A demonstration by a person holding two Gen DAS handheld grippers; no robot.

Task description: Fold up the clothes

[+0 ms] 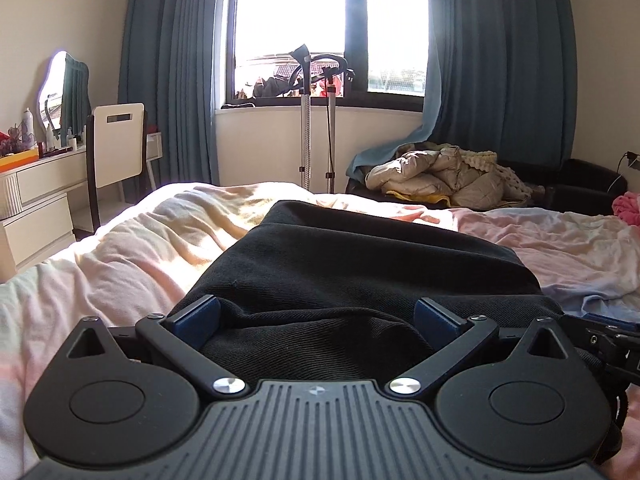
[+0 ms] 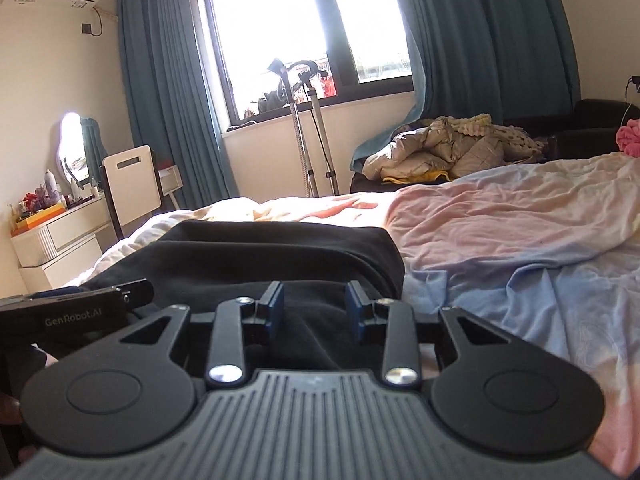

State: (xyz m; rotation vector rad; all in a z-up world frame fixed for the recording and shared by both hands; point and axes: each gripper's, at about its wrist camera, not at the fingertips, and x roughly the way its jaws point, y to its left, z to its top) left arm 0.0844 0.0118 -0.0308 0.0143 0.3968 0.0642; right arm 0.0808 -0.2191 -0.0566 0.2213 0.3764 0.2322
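A black garment (image 1: 360, 256) lies folded on the bed, its near edge bunched under both grippers; it also shows in the right wrist view (image 2: 272, 256). My left gripper (image 1: 316, 312) is wide open, its blue pads (image 1: 202, 318) straddling a fold of the black cloth. My right gripper (image 2: 315, 310) is partly open with black cloth between its pads (image 2: 276, 312), which do not pinch it. The left gripper's body (image 2: 76, 308) shows at the left of the right wrist view, close beside the right one.
The bed has a rumpled pink, cream and blue sheet (image 1: 120, 256), also in the right wrist view (image 2: 520, 240). Beyond it stand a garment steamer pole (image 1: 306, 136), a dresser with chair (image 1: 116, 148) at left, and a couch with piled jackets (image 1: 440, 178).
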